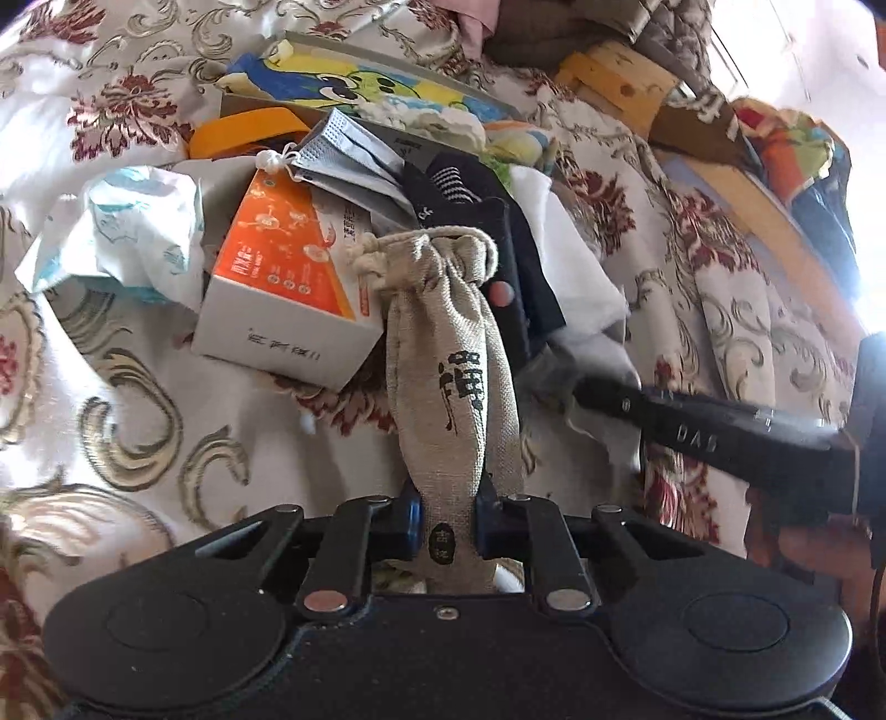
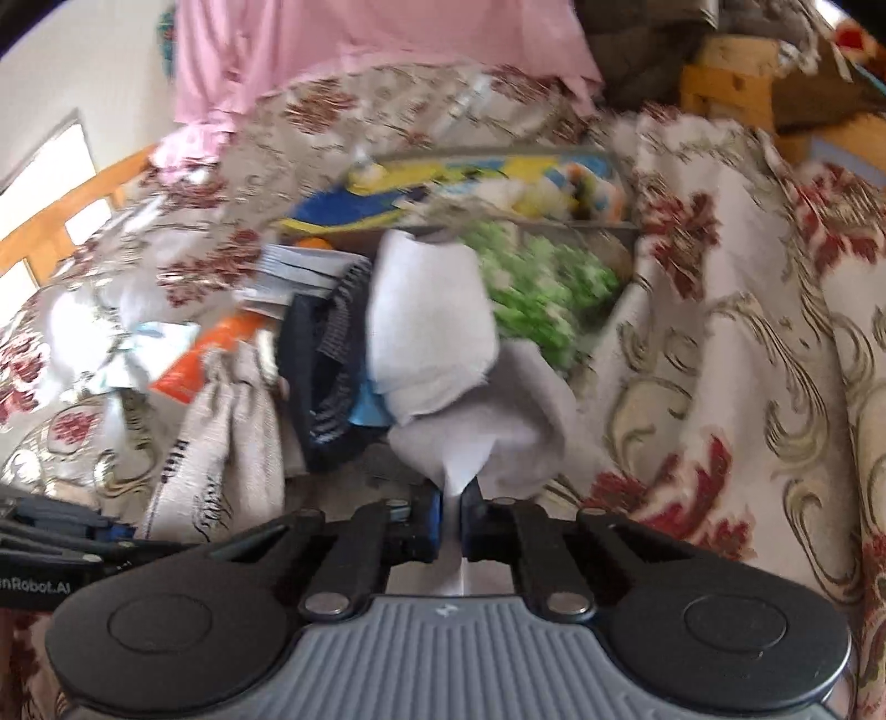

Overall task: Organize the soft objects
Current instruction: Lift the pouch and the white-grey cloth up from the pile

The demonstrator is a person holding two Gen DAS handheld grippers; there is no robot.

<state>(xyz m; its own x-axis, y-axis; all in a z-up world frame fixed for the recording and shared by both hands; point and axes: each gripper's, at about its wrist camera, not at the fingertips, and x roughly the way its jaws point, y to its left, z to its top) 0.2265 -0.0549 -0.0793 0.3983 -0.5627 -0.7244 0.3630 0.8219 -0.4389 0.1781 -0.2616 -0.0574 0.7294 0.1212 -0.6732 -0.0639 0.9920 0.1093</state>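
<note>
My left gripper [image 1: 447, 526] is shut on a beige linen drawstring pouch [image 1: 451, 360] with black printed characters, holding it by its bottom end so it stands up over the floral bedspread. My right gripper [image 2: 451, 526] is shut on a white cloth [image 2: 432, 332] that hangs forward in soft folds. The right wrist view is blurred. The pouch also shows in the right wrist view [image 2: 227, 443] at lower left, beside the left gripper's dark body. The right gripper's black arm [image 1: 720, 432] shows at the right of the left wrist view.
A clutter pile lies ahead: an orange and white box [image 1: 277, 288], crumpled tissue [image 1: 127, 232], grey masks [image 1: 343, 155], dark striped socks [image 1: 459, 183], a cartoon-printed tray [image 1: 360, 83] and green fluffy cloth [image 2: 542, 288]. Floral bedspread [image 1: 138, 432] lies all around. Pink fabric [image 2: 360, 39] hangs behind.
</note>
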